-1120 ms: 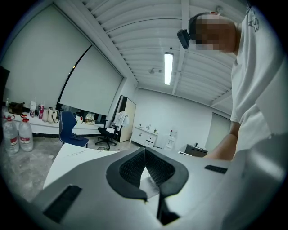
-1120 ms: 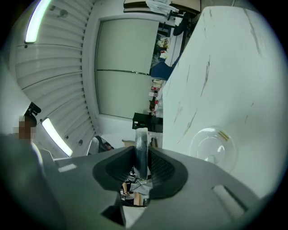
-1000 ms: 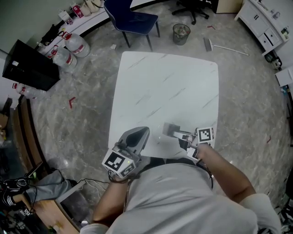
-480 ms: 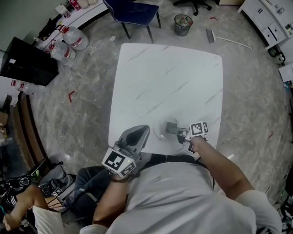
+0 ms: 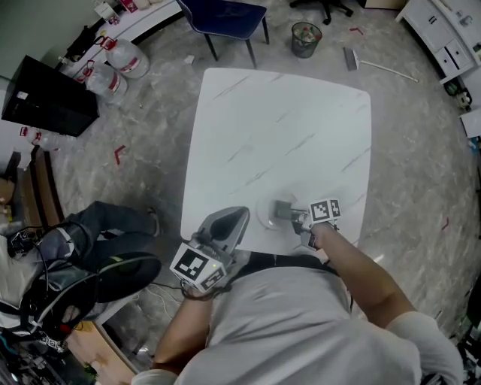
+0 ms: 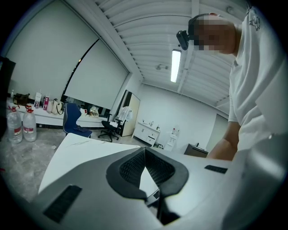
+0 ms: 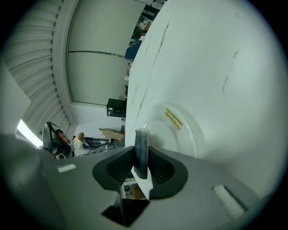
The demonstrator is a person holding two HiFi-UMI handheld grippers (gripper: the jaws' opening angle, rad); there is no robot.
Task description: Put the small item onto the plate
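A small flat grey item [image 5: 282,208] is pinched edge-up in my right gripper [image 5: 290,213], which is shut on it. It hangs over the near side of a round white plate [image 5: 264,216] at the front of the white table [image 5: 278,128]. In the right gripper view the grey item [image 7: 141,146] stands between the pads of the right gripper [image 7: 141,157], just above the plate [image 7: 184,134] with its yellow label. My left gripper [image 5: 239,216] rests at the table's front edge, left of the plate. In its own view the left gripper [image 6: 145,152] has its pads together with nothing between them.
Beyond the table's far edge stand a blue chair [image 5: 225,15] and a waste bin [image 5: 304,37]. Water bottles [image 5: 128,60] and a black box [image 5: 49,98] sit on the floor at the left. A person [image 5: 98,241] sits low at the left, near the table's front corner.
My right gripper has carried the grey item forward and left until it is over the plate. A person has come into view at the lower left. The left gripper has stayed put.
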